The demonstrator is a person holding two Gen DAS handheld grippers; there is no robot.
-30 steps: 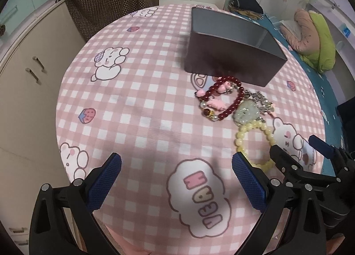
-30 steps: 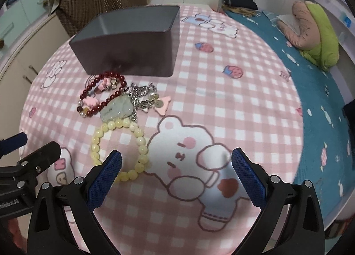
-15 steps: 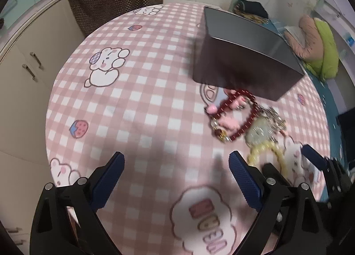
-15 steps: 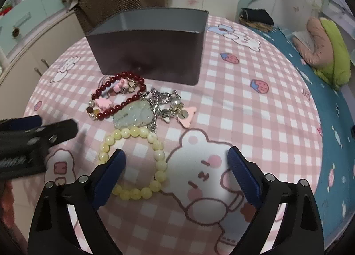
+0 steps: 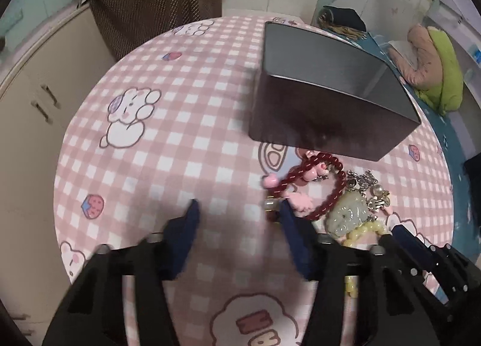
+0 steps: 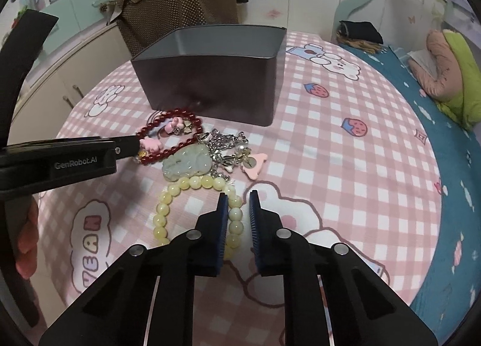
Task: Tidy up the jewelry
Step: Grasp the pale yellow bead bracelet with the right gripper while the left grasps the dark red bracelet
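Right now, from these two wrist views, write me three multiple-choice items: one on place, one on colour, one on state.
1. Where does the jewelry lie?
A. inside the grey box
B. on the tablecloth in front of the grey box
C. on the bed

2. What colour is the bead bracelet nearest the right gripper?
A. pale yellow
B. blue
C. black

3. How do the right gripper's jaws stand?
A. wide apart
C. fully clamped on the pendant
B. nearly together, a narrow gap left

Answers: 1 B, the pieces lie on the tablecloth before the grey box. 2 A, the yellow bracelet. 3 B, the right gripper shows a slim gap.
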